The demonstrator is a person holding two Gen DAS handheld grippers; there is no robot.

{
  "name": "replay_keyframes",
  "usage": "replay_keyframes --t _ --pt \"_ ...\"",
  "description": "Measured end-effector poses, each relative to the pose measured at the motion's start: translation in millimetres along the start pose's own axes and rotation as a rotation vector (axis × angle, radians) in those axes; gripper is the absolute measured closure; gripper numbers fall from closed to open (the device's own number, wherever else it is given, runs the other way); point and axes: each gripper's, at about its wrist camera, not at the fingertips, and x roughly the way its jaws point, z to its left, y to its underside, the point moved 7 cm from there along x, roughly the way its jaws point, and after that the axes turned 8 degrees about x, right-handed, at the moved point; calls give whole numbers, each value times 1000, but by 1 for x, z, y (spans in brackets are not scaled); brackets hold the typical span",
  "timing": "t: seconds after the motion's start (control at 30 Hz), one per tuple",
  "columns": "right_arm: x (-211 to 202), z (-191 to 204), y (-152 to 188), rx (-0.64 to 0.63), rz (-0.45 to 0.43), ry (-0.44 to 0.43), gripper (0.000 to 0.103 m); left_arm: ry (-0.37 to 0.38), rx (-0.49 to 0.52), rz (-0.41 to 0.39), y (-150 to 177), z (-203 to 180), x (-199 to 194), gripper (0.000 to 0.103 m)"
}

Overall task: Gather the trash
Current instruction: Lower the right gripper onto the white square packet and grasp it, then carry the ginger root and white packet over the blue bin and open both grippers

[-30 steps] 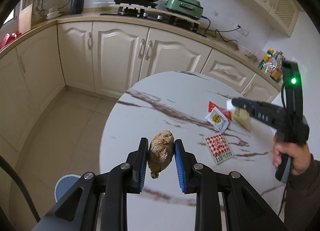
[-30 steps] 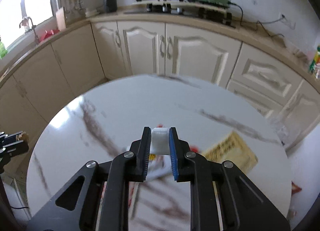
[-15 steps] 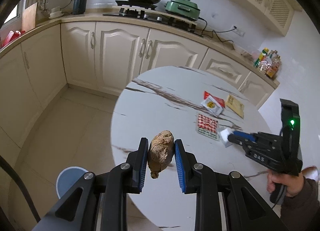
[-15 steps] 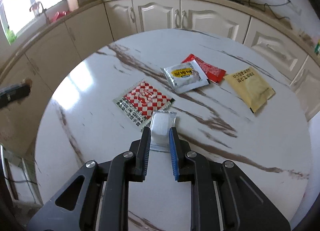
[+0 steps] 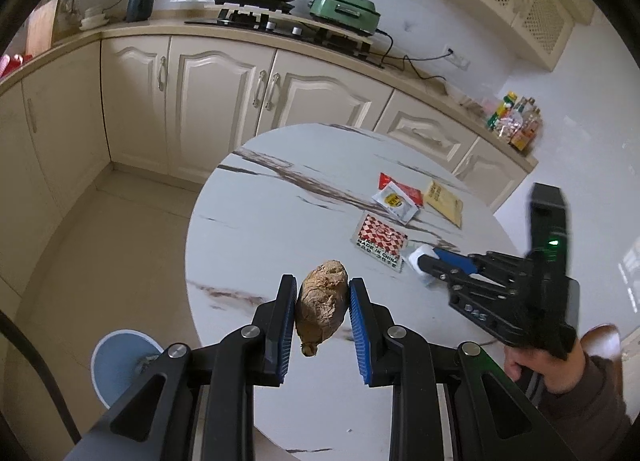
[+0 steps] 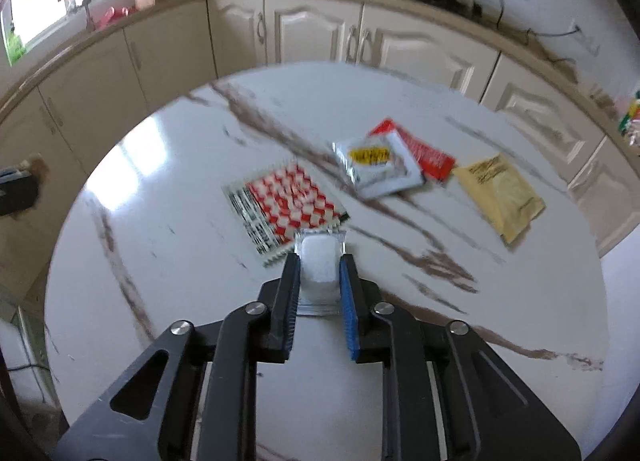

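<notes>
The left wrist view alone shows the left gripper (image 5: 322, 315) with its jaws drawn close and clamped on a brown crumpled lump (image 5: 321, 311), rough and papery, its long axis running along the fingers from 6 to 12 o'clock, blunt end away from the camera and a small twisted tip towards it; it is held in the air above the near edge of the round marble table (image 5: 280, 221). At 8 o'clock below it stands a pale blue bin (image 5: 116, 365) on the floor, which the other camera does not catch. At 3 o'clock the same view gives the right gripper (image 5: 418, 261) from the side, gripped by a hand (image 5: 552, 357) in a dark sleeve. The right wrist view alone shows that grip closely: the right gripper (image 6: 319, 267) has its jaws nearly together, pinching a small white packet (image 6: 318, 265) in a clear wrapper, long axis along the fingers, just above or on the tabletop; I cannot tell which. Just beyond it at 11 o'clock lies a red-and-white checked wrapper (image 6: 286, 207), flat; farther at 1 o'clock a white sachet with a yellow label (image 6: 378, 169) overlaps a red sachet (image 6: 424, 151), and at 2 o'clock lies a yellow sachet (image 6: 500, 195). Cream cabinets (image 5: 216, 101) line the far side.
</notes>
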Motion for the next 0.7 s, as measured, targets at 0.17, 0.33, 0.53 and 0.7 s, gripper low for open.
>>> replay_keyframes --t 0.17,0.33,0.53,0.7 --pt "-40 48 -14 -15 -78 -92 86 -6 -56 -30 10 30 -18 80" --pt "-60 138 -24 -69 -118 -254 86 -57 -122 -40 40 83 -43 80" --pt "-35 259 -18 -152 -81 -400 86 -187 -258 53 104 187 -50 81" --pt "28 327 2 -197 9 -413 86 -240 -346 127 136 249 -37 80"
